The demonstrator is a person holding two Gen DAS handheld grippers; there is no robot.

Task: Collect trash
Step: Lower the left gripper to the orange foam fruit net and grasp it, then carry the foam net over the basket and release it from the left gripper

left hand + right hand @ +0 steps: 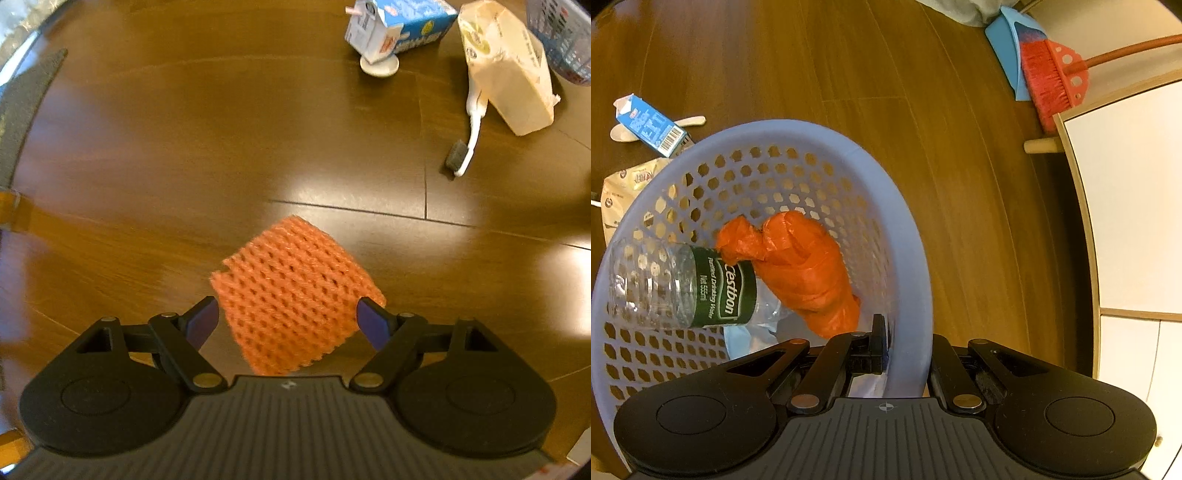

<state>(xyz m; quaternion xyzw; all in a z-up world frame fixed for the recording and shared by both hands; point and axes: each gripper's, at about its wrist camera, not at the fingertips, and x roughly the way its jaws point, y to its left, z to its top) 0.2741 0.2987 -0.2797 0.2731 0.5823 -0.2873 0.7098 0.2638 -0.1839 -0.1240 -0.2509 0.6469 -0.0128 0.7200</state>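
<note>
Orange foam mesh fruit sleeve (295, 295) lies on the brown wood floor (184, 147), between the wide-open left gripper (291, 325) fingers. Light, soft, squashy: pinch across its middle. Right gripper (905, 350) clamps blue perforated plastic basket (908, 229) rim.

Bottle (679, 284) and bag (809, 266) lie in basket (908, 236); carton (650, 127) behind it.

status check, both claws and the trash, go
Left claw open around orange foam net on floor. Right claw shut on blue basket rim. Bottle, orange bag in basket. Nothing blocking.
</note>
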